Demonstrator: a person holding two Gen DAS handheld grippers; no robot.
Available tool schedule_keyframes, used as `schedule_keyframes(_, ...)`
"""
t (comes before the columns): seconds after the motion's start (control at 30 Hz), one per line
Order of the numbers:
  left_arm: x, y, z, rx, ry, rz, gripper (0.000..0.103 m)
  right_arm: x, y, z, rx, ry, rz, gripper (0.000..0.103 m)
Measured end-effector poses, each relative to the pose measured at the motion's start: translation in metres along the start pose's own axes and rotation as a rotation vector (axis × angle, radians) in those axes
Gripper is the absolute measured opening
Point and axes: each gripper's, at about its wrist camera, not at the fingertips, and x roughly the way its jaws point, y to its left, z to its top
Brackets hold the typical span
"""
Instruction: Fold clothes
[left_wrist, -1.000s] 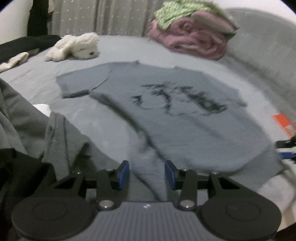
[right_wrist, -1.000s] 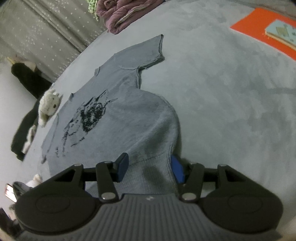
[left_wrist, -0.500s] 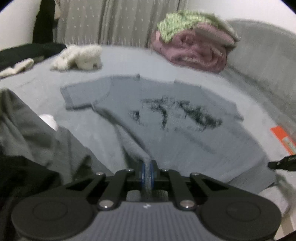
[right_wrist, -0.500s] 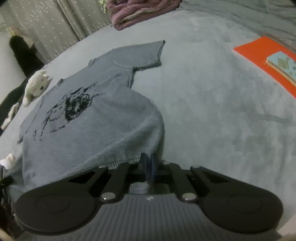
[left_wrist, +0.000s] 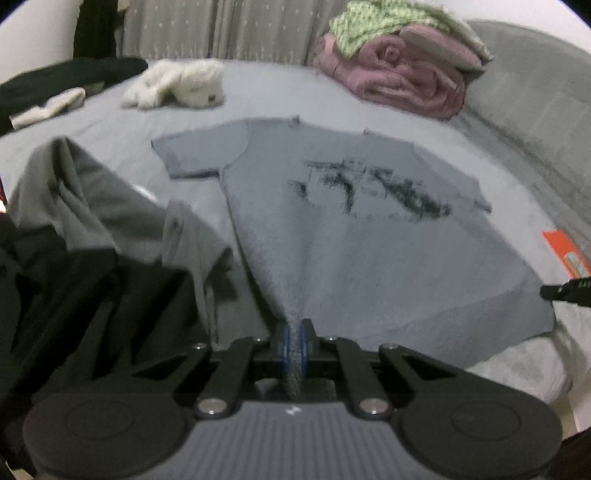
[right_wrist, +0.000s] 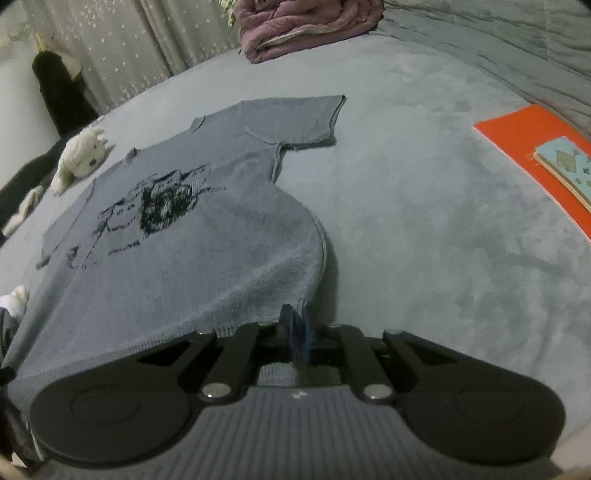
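On the left side of the bed lies a heap of dark clothes, grey and black, and behind it a white plush toy; these are not in play at this moment. Next to the heap, in the middle of the bed, the grey T-shirt with a dark print is spread face up, with the collar far from me and the hem near. The left gripper is pressed together on the left corner of the hem, and the cloth rises from the bed in a narrow ridge towards its blue pads. The right gripper is closed in the same way on the right corner of the hem, and there the fabric makes a rounded hump. I judge the shirt to be light, soft and quite limp, maybe a knitted cloth, so it will sag between the two pinches and can slip out if only a thin edge is caught. The corners of the hem look like the good place to hold it, with both layers taken together. Further right an orange sheet with a small book rests on the cover, and a folded pink blanket is at the far end
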Motion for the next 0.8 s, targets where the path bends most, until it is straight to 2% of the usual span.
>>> schedule_keyframes(0.1,-0.003,-0.001,0.001,0.015,-0.006,0.014,0.008,0.000,0.000,0.000,0.000,0.003,-0.005,0.015)
schedule_keyframes(0.27,-0.014,-0.001,0.004,0.018,-0.053,0.041,0.009,0.001,-0.005,0.002,0.039,0.007,0.002,0.017)
schedule_keyframes(0.3,-0.016,0.000,0.005,0.020,-0.065,0.047,0.010,0.001,-0.006,0.002,0.044,0.009,0.003,0.023)
schedule_keyframes(0.33,-0.018,0.000,0.006,0.021,-0.077,0.053,0.012,0.001,-0.007,0.001,0.047,0.009,0.001,0.034)
schedule_keyframes(0.37,-0.020,0.001,0.007,0.021,-0.090,0.057,0.015,0.001,-0.007,0.001,0.048,0.005,-0.001,0.038)
schedule_keyframes(0.53,-0.026,-0.004,0.012,0.033,-0.158,0.020,0.035,-0.001,-0.006,0.002,0.050,-0.006,-0.001,0.040)
schedule_keyframes(0.8,-0.012,-0.027,0.017,0.091,-0.165,-0.059,0.042,0.003,-0.007,0.002,0.062,0.000,-0.017,0.042)
